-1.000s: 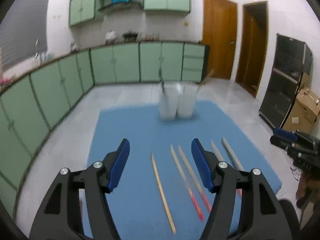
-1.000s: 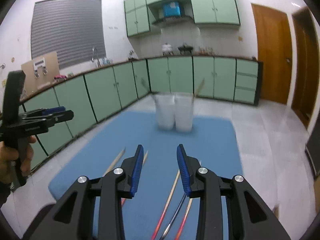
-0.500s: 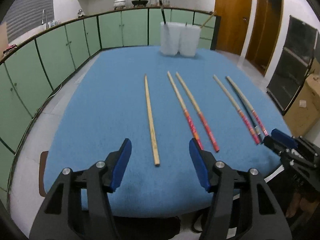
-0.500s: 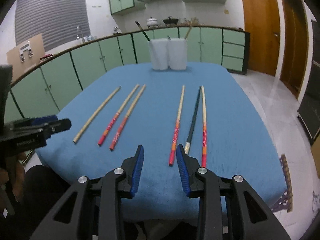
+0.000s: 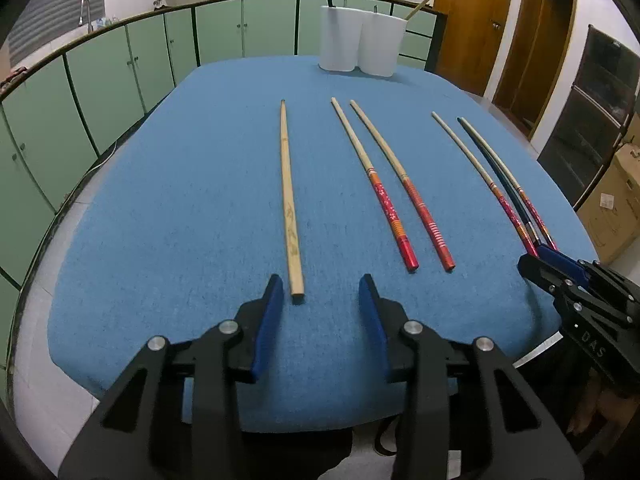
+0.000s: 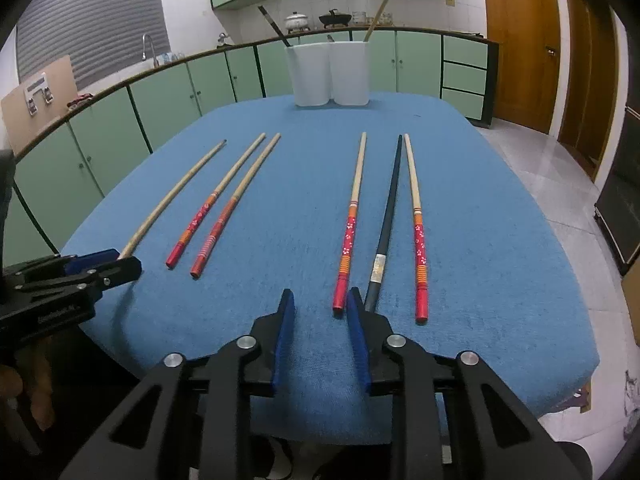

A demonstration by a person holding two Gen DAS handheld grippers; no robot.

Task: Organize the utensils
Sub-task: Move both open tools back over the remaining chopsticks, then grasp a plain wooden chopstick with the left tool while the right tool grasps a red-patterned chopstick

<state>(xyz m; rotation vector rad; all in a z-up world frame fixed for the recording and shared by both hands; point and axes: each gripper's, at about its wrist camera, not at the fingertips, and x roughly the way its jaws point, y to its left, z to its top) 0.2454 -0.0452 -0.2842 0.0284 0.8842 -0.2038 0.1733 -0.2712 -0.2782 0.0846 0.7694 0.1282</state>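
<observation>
Several chopsticks lie lengthwise on a blue cloth-covered table (image 5: pixel 180 184). A plain bamboo chopstick (image 5: pixel 289 196) lies at the left, and its near end sits just inside my open, empty left gripper (image 5: pixel 321 294). Two red-handled chopsticks (image 5: pixel 394 188) lie in the middle. At the right lie two more red-handled ones and a black chopstick (image 6: pixel 386 220). My right gripper (image 6: pixel 319 308) is open and empty at the near ends of the red-handled chopstick (image 6: pixel 350 224) and the black one. Two white holder cups (image 6: pixel 330 74) stand at the far edge with a few sticks inside.
Green kitchen cabinets (image 5: pixel 120 76) run along the left and back walls. Wooden doors (image 5: pixel 464 20) stand at the back right, and a cardboard box (image 5: pixel 612 208) sits on the floor at the right. The table's near edge lies just under both grippers.
Both grippers dropped from a high view and moved closer to the chopsticks' near ends. The left jaws narrowed and now flank the bamboo chopstick's end.
</observation>
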